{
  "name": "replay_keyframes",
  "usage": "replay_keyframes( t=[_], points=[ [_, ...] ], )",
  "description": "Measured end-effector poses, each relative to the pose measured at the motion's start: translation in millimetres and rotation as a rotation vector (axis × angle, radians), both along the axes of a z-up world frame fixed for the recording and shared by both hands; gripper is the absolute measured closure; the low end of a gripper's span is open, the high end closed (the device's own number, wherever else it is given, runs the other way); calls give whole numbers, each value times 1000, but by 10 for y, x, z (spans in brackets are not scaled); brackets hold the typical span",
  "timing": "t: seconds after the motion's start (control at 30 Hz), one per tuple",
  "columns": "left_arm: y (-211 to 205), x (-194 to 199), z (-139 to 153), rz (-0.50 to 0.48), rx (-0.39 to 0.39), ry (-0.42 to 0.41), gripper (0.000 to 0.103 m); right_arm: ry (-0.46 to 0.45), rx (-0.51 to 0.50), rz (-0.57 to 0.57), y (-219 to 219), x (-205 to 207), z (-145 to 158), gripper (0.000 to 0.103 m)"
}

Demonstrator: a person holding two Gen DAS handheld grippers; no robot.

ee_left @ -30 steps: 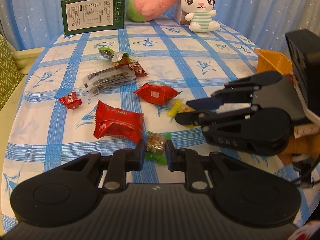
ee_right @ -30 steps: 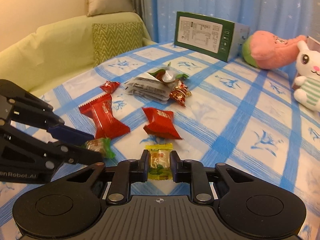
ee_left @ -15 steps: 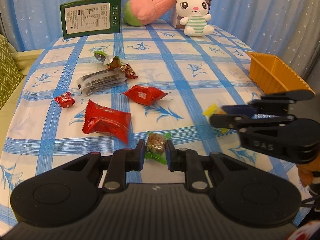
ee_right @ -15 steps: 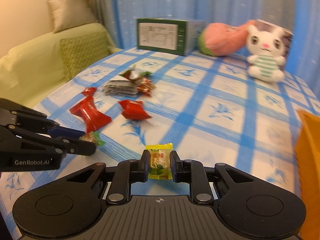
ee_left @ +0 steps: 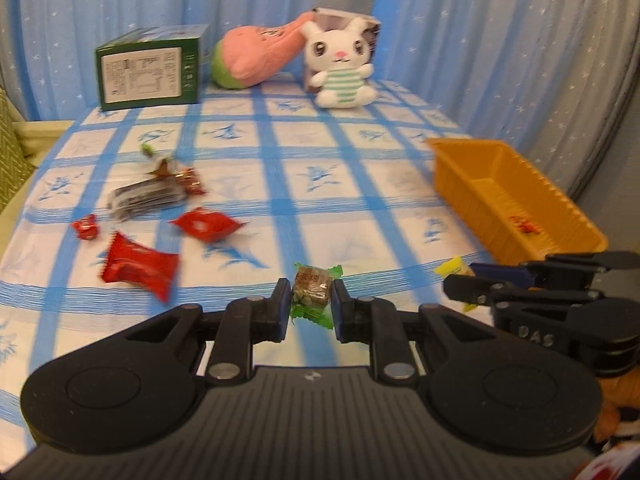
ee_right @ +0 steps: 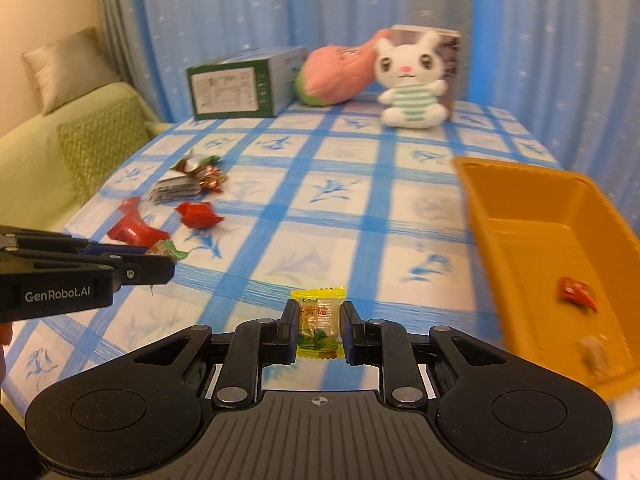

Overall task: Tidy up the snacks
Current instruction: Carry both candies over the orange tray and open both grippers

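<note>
My left gripper [ee_left: 311, 300] is shut on a green-wrapped brown candy [ee_left: 312, 286], held above the table's front. My right gripper [ee_right: 320, 322] is shut on a yellow-green candy [ee_right: 320, 320], held just left of the orange bin [ee_right: 536, 216]. The bin [ee_left: 472, 160] holds a red candy [ee_right: 578, 292] and a pale one [ee_right: 596, 354]. Loose snacks lie on the left of the table: a large red packet [ee_left: 140, 266], a smaller red packet [ee_left: 206, 224], a small red candy [ee_left: 85, 227], a dark flat pack [ee_left: 146, 198] and several small wrapped candies [ee_left: 172, 168].
A blue-checked tablecloth [ee_left: 320, 184] covers the table. At the back stand a green box [ee_left: 150, 72], a pink plush [ee_left: 260, 56] and a white rabbit plush [ee_left: 342, 68] against a carton. A green sofa [ee_right: 60, 152] is to the left. Blue curtains hang behind.
Both grippers have lifted their candies and swung right toward the orange bin. The bin now shows fully in both views. The loose snacks have not moved.
</note>
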State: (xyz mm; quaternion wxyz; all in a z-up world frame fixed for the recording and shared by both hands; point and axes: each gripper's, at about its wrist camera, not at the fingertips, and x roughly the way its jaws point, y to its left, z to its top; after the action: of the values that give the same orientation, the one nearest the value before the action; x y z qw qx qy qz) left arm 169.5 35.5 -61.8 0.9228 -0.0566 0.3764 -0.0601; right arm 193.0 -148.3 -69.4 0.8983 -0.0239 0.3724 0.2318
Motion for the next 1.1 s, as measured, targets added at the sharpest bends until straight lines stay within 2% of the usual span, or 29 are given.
replay_keyframes(
  t=[0.27,0.47,0.8,1.1],
  points=[
    [-547,-39,277,-48,-42,-26,84,-18,19,-120,-492,-165,246,81],
    [-943,-8,420,-103,-30,-43,84,-28,27,-199,-907,-163,361,81],
    [-1516,124,501,-201,-16,-46,84,-54,20,-291,-1526,-151,506,81],
    [-1906,390,518,-260,-21,-37,84,-38,50,-353,-1913,-15,524,81]
  ],
)
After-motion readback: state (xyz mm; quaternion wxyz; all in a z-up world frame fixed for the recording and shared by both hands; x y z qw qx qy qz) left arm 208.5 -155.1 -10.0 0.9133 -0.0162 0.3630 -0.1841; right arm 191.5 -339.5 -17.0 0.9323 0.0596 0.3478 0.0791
